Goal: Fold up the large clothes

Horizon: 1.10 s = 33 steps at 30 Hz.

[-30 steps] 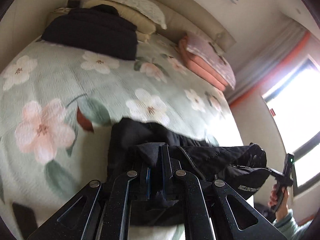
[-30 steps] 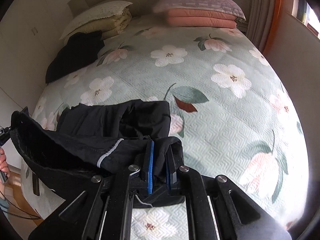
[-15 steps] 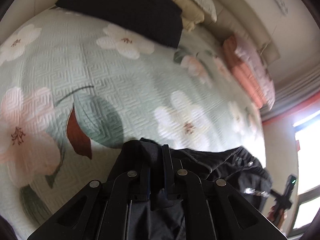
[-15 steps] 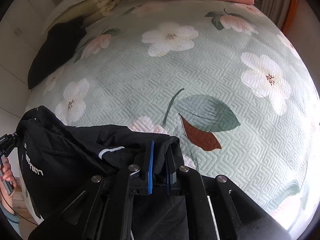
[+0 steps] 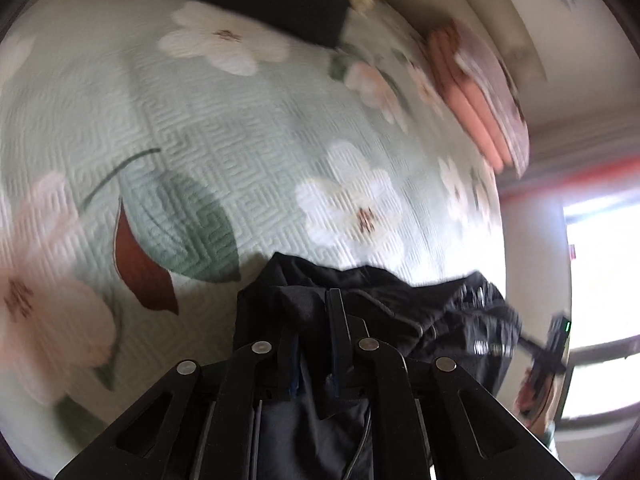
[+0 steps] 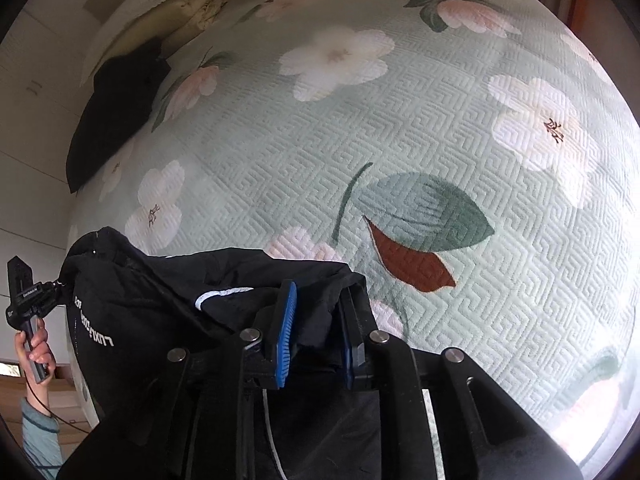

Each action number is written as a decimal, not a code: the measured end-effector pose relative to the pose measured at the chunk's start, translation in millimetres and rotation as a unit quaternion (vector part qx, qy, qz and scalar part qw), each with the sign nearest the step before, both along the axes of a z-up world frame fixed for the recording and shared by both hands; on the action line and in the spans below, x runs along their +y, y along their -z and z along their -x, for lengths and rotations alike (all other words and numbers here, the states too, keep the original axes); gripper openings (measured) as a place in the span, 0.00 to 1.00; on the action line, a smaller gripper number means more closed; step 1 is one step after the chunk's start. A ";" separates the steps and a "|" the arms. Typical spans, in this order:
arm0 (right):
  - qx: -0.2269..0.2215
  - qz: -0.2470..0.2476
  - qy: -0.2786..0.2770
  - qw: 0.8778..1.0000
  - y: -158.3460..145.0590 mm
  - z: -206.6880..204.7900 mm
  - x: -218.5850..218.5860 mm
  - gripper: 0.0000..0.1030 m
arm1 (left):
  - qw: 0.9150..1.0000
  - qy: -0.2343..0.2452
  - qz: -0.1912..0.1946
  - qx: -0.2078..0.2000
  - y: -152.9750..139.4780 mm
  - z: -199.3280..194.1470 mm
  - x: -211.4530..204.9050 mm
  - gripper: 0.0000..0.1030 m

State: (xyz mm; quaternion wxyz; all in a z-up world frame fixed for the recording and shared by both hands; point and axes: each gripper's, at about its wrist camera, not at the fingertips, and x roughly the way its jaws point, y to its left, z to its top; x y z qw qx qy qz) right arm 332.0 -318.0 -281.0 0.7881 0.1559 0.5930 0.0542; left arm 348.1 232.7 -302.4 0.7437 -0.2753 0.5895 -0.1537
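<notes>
A wide bed (image 6: 460,128) covered in a pale green quilt with white and pink blossoms fills both views. Compared with a second ago, far more quilt and far less room shows: both cameras now look steeply down at the bed, much closer to its surface.

At the far end lie a dark folded pile (image 6: 116,116), cream bedding (image 6: 200,0) and a salmon-pink stack (image 5: 476,108).

The black garment (image 6: 168,312), the thing being folded, was hanging in the air between the two hands a second ago. Now its leading edge lies on the quilt, near the foot of the bed, beside a rust-and-green printed leaf, the rest bunched under the tools.

The right gripper (image 6: 320,312) was clamped tight on the cloth; its blue-lined fingers (image 6: 286,320) are now opening, a visible gap between them, with a fold of black fabric loose inside. The left gripper (image 5: 316,320) is opening too, only slightly, its fingers nearly together with cloth between them; this view is blurred.

Judging from this, the fold has been laid down and is being let go; smoothing or the next fold likely follows
</notes>
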 end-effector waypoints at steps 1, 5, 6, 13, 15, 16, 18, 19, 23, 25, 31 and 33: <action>0.000 -0.010 0.003 1.000 -4.7 1.2 -2.7 0.27 | 1.000 0.021 -0.004 0.012 -3.3 -3.7 0.3 0.14; -0.025 0.020 0.023 0.999 -31.8 6.7 -15.0 0.52 | 0.998 0.057 0.007 0.025 -14.8 -9.0 6.4 0.14; -0.034 0.028 0.026 0.999 -40.9 8.8 -18.7 0.53 | 0.997 0.068 0.005 0.026 -18.9 -8.5 7.1 0.14; -0.095 0.100 0.022 0.990 -83.8 37.4 2.1 0.66 | 0.989 0.145 -0.010 0.002 -49.1 6.9 4.3 0.19; -0.112 0.113 0.003 0.987 -85.6 48.5 21.6 0.67 | 0.989 0.145 0.020 0.004 -54.6 12.5 9.8 0.27; -0.119 0.121 -0.010 0.985 -84.7 55.3 35.4 0.67 | 0.990 0.142 0.021 -0.002 -59.0 16.9 12.5 0.35; -0.123 0.122 -0.032 0.984 -81.2 65.4 57.2 0.67 | 0.991 0.135 -0.002 -0.023 -70.1 25.9 16.7 0.48; -0.124 0.122 -0.042 0.984 -80.2 69.1 65.9 0.67 | 0.991 0.132 -0.007 -0.035 -77.9 31.9 21.0 0.48; -0.134 0.127 -0.075 0.980 -78.4 84.7 100.1 0.67 | 0.992 0.100 -0.042 -0.066 -107.2 56.0 32.2 0.50; -0.137 0.137 -0.090 0.977 -78.0 89.7 115.8 0.68 | 0.987 0.104 -0.082 -0.088 -119.7 69.8 16.0 0.50; -0.169 0.154 -0.102 0.968 -78.1 100.0 158.4 0.75 | 0.977 0.119 -0.090 -0.153 -120.0 112.4 -85.8 0.50; -0.181 0.164 -0.094 0.965 -73.1 103.4 169.6 0.81 | 0.970 0.118 -0.127 -0.171 -107.9 123.9 -129.1 0.50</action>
